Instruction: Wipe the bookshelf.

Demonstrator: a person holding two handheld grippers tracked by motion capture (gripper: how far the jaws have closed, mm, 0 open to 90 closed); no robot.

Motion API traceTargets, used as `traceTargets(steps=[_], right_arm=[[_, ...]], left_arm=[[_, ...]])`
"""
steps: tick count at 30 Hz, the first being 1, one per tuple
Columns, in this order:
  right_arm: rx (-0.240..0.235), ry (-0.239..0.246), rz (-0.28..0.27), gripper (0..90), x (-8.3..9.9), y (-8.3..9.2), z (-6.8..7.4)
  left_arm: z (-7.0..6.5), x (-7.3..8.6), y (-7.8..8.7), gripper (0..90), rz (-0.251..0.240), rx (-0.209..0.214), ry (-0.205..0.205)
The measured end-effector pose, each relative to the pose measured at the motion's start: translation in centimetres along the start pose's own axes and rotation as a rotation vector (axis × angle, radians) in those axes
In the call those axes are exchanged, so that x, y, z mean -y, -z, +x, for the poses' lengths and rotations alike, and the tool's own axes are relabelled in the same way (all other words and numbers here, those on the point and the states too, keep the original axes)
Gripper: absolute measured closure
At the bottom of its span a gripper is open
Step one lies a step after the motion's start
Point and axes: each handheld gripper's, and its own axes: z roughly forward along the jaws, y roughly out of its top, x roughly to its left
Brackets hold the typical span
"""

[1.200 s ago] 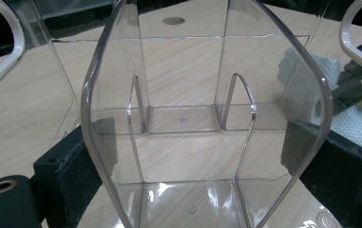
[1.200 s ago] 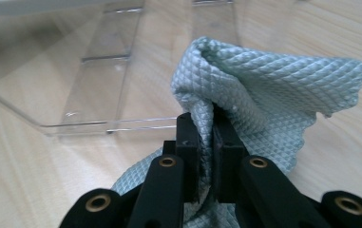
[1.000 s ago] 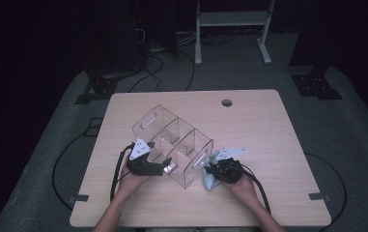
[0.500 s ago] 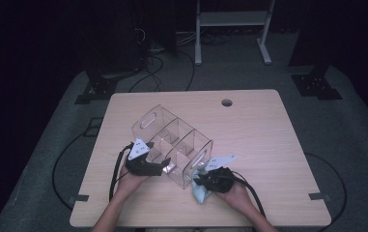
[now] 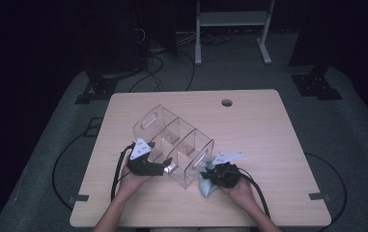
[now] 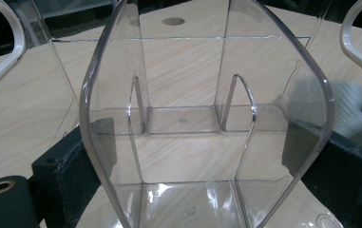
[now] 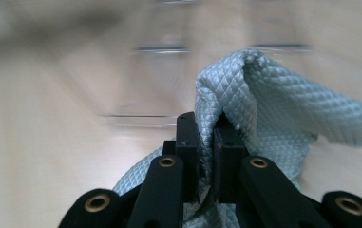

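While the clear plastic organizer rests tilted near the middle of the wooden counter, it shows as a long, see-through box split by thin partitions into compartments, with an oval handle slot cut into each end wall. In the left gripper view its curved, glossy rim rises between the two black jaws, which stand wide apart and press on its two outer faces, so the left gripper has hold of the organizer at the long side nearest the person. Light wood grain shows straight through the walls, and two rounded dividers stand up inside. Just beside the organizer's right end wall, the right gripper has its jaws squeezed almost together on a fold of pale blue-green cloth. In the right gripper view that cloth has a fine quilted diamond weave, soft and matte, and it bunches upward above the pinching pads and spills to one side; the organizer behind it is only a blur of faint edges. From the high view the cloth lies crumpled on the counter against the organizer's near right corner, partly under the right hand. The left hand sits just below the organizer's left half.
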Motion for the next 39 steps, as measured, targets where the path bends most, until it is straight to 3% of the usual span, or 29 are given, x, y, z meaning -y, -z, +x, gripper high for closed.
traceTargets(steps=[5, 8, 13, 15, 18, 22, 24, 29, 34, 36, 39], right_arm=[[-0.090, 0.070, 0.012, 83.1, -0.2, -0.8, 3.5], [-0.112, 0.060, 0.009, 83.2, -0.1, -0.9, 3.2], [-0.032, 0.025, 0.000, 83.2, 0.2, -0.7, 1.2], [-0.023, 0.011, -0.003, 83.2, 0.3, -0.6, 0.8], [-0.017, 0.026, 0.004, 83.1, 0.2, -0.6, 1.7], [-0.068, 0.107, 0.000, 83.1, -0.4, -0.7, 4.2], [-0.064, 0.133, -0.009, 83.2, -0.9, -0.3, 4.8], [-0.061, 0.129, -0.087, 83.2, -1.9, 1.4, 4.9], [-0.058, 0.094, -0.101, 83.4, -1.4, 1.3, 3.8], [-0.046, 0.092, -0.097, 83.4, -1.4, 1.3, 4.2], [-0.074, 0.137, -0.091, 83.4, -1.7, 1.4, 5.6]], left_arm=[[0.2, 0.0, 0.1, 7.0, -0.001, -0.001, 0.009], [0.3, 0.1, 0.1, 7.0, 0.000, 0.002, 0.008], [0.0, -0.1, -0.1, 7.0, -0.003, -0.010, 0.018], [0.0, -0.1, -0.2, 6.9, -0.004, -0.012, 0.018], [0.0, -0.1, -0.2, 6.8, -0.006, -0.012, 0.019], [0.0, 0.0, -0.1, 6.7, -0.004, -0.017, 0.025], [0.1, 0.0, -0.1, 6.7, -0.006, -0.017, 0.028], [0.0, 0.0, -0.1, 6.8, -0.005, -0.014, 0.027], [-0.1, -0.1, -0.1, 6.8, -0.005, -0.014, 0.023], [-0.1, -0.1, -0.1, 6.8, -0.008, -0.013, 0.026], [0.0, 0.0, -0.1, 6.8, -0.006, -0.006, 0.024]])
